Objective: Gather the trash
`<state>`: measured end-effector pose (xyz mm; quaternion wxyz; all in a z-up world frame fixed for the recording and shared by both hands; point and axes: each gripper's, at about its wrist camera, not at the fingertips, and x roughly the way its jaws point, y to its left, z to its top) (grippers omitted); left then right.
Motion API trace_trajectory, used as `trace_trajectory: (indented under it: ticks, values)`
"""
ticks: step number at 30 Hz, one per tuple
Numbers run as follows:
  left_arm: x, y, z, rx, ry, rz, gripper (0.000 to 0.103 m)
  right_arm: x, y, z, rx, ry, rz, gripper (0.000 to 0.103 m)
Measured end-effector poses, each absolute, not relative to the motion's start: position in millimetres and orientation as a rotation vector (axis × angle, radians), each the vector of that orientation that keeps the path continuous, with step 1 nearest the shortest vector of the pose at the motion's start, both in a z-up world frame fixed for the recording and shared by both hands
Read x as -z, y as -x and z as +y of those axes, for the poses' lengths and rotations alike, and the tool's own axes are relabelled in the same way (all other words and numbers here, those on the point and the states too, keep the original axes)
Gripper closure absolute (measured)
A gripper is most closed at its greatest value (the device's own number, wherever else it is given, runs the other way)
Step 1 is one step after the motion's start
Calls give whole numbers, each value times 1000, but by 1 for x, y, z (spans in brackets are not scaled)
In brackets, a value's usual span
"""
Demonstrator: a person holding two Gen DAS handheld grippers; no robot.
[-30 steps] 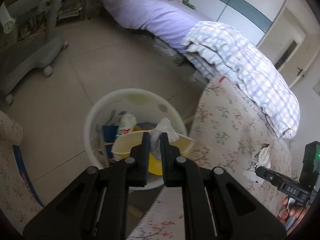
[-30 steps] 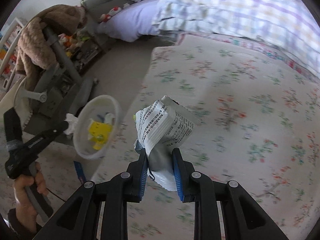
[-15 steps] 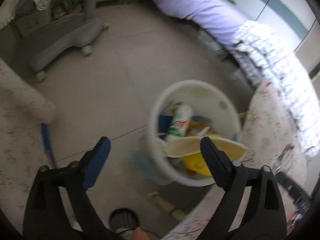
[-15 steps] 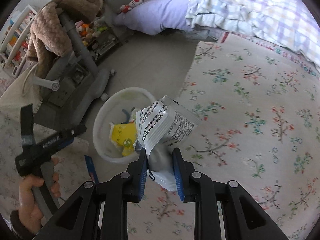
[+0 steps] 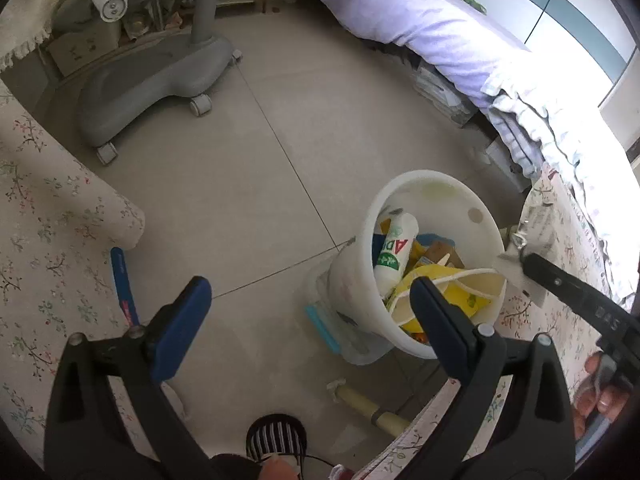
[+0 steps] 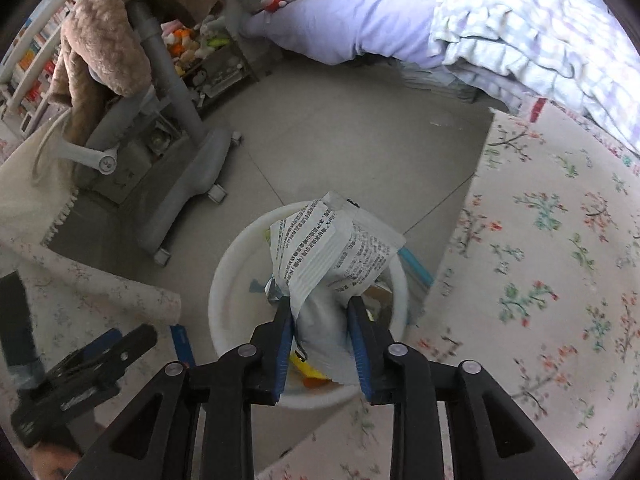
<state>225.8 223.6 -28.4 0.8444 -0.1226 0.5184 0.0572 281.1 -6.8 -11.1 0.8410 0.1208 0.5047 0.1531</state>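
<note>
**Drop the wrapper in the bin**

Right gripper [image 6: 320,340] is pinching the printed wrapper [image 6: 332,252], jaws narrow, directly over the white bin [image 6: 228,280]. Lower it below the rim before releasing. Left gripper [image 5: 308,312] is hanging beside the bin, jaws wide, empty.

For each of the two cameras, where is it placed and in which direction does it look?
Left wrist: on the left gripper, open, looking down at the floor and the white bin; a foot and the right hand show.
Right wrist: on the right gripper, looking down into the bin, holding a printed wrapper above it.
Shared: bin, wrapper, grey chair base.
</note>
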Motion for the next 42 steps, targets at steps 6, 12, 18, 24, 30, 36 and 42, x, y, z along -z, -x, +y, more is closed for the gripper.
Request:
trace_trajectory:
  ticks: [6,12,18,24,30,36,42]
  values:
    - [29,-226,223,-121,252,1096,2,15,-289,-8,-312,-307,1046,36]
    - [26,-223,218,-112,240,1089,2,10,-279,-25,-299,-328,1046,36]
    - [19,-219,200,-75,210,1072,1,-1,-254,-48,-294,-336,1042,36]
    - [14,-207,166,-8,156,1064,1,-15,-208,-87,-265,-324,1028,33]
    - [7,-179,124,73,30,1058,1,-22,-151,-123,-209,-282,1013,29]
    - [-10,-144,92,131,25,1033,1,-21,-98,-155,-146,-234,1007,28]
    - [-23,-100,56,116,-41,977,1,-27,-47,-170,-76,-142,961,25]
